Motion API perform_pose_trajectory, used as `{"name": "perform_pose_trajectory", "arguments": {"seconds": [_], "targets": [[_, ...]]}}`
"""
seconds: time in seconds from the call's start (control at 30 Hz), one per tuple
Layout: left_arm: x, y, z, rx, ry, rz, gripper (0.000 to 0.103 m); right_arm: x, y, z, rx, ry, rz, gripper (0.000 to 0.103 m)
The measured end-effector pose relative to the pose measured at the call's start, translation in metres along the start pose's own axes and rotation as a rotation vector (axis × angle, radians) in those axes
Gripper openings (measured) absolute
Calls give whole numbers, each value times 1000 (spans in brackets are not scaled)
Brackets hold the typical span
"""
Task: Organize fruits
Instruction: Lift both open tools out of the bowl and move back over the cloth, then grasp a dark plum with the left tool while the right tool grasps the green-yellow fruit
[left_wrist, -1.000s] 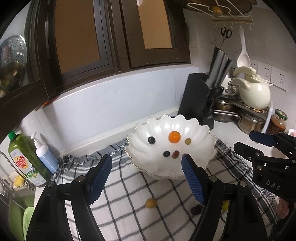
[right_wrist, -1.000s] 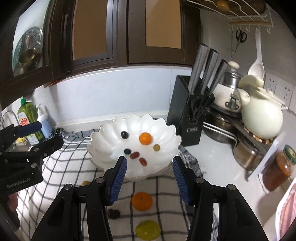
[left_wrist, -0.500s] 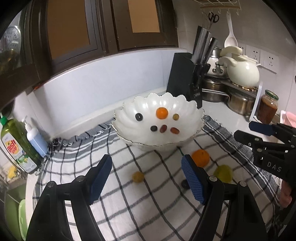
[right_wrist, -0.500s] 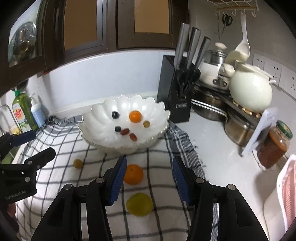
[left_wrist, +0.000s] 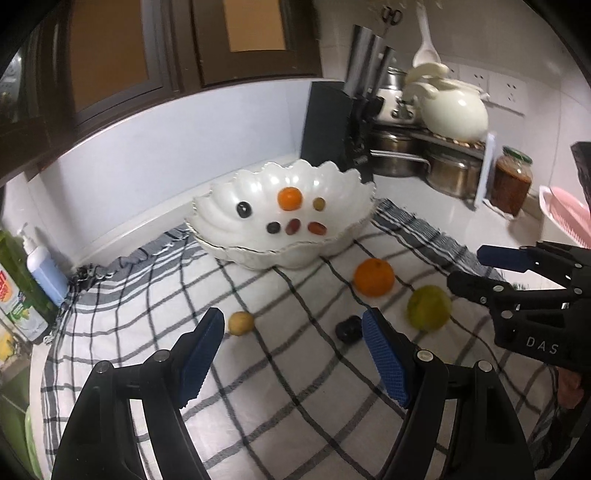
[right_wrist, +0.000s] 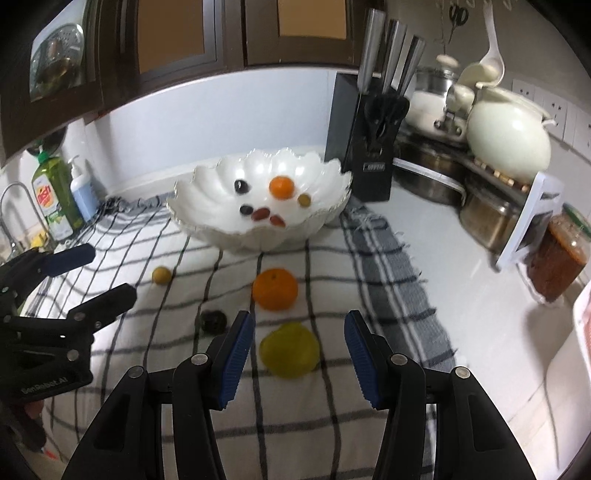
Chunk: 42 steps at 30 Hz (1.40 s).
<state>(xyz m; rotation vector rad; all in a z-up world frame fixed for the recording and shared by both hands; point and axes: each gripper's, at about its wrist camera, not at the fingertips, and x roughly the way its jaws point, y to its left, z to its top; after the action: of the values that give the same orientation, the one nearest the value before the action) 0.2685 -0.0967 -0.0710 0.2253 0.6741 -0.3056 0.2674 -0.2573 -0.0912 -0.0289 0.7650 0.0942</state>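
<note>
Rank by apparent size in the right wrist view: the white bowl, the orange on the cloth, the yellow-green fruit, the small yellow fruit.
1. white bowl
2. orange and yellow-green fruit: alike; the latter lies nearer the camera
3. small yellow fruit

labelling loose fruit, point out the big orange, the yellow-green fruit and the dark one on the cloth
big orange (right_wrist: 275, 289), right wrist view, front face
yellow-green fruit (right_wrist: 290, 350), right wrist view, top
dark fruit (right_wrist: 213, 320), right wrist view, middle

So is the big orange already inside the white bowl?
No, the big orange lies on the checked cloth in front of the white bowl, which holds only smaller fruits.
</note>
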Motion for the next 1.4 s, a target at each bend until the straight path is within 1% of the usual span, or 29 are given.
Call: {"name": "perform_pose_trajectory", "arguments": {"seconds": [0.03, 0.27, 0.33, 0.4, 0.53, 0.7, 0.9, 0.97, 1.1, 1.23, 1.37, 1.4], "targets": [[2, -2, -2, 9, -3, -10, 76, 3, 0, -2, -1, 13, 8, 53], [25, -15, -10, 54, 14, -60, 65, 21, -2, -11, -12, 60, 34, 53], [32, -17, -11, 56, 29, -79, 61, 25, -2, -12, -15, 68, 40, 53], [39, -19, -13, 59, 44, -100, 61, 29, -1, -12, -18, 78, 54, 53], [52, -22, -16, 68, 76, -120, 52, 37, 2, -14, -30, 98, 63, 53], [66, -27, -18, 71, 101, -146, 49, 46, 2, -14, -40, 116, 80, 53], [81, -33, -16, 86, 123, -157, 46, 53, 0, -14, -35, 129, 83, 52], [86, -34, -16, 86, 134, -161, 43, 56, -1, -14, -34, 134, 85, 52], [91, -37, -14, 85, 151, -167, 41, 61, -3, -14, -26, 146, 93, 52], [93, -38, -11, 82, 144, -163, 36, 64, -5, -14, -6, 160, 110, 51], [99, -37, -10, 67, 163, -169, 29, 66, -4, -12, -18, 164, 105, 51], [100, -37, -10, 67, 166, -169, 29, 66, -2, -12, -25, 163, 100, 51]]}}
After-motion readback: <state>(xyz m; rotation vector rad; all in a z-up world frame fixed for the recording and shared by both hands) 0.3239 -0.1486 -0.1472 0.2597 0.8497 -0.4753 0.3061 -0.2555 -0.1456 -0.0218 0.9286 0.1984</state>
